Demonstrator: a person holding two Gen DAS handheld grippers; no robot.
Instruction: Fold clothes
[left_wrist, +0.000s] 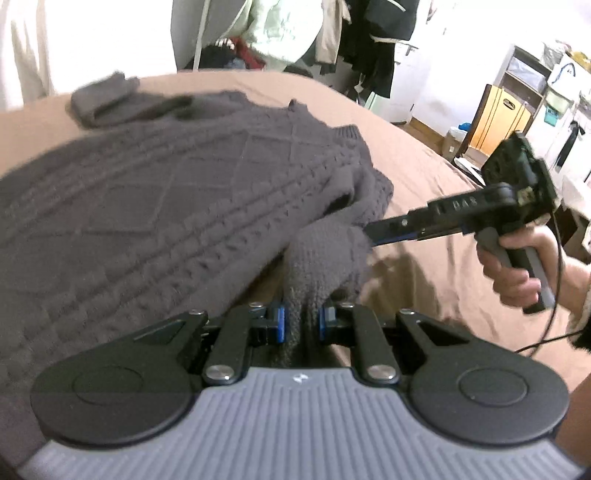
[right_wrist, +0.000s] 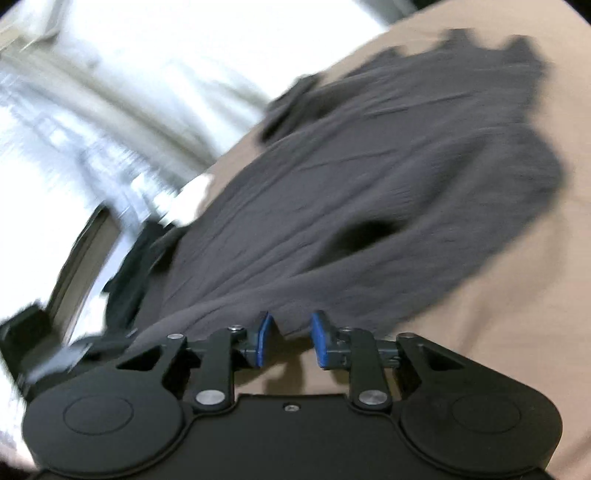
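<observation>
Nearest, the left claw (left_wrist: 301, 325) is clamped on a bunched fold of the grey knitted sweater (left_wrist: 177, 192), its blue pads (left_wrist: 279, 325) pressed into the wool. To the right, the right claw (right_wrist: 288, 339) stands partly apart at the sweater's near hem; whether cloth lies between its pads I cannot tell. Beyond them the sweater lies spread across the tan-covered bed (left_wrist: 424, 158), one sleeve (left_wrist: 107, 98) at the far left.
</observation>
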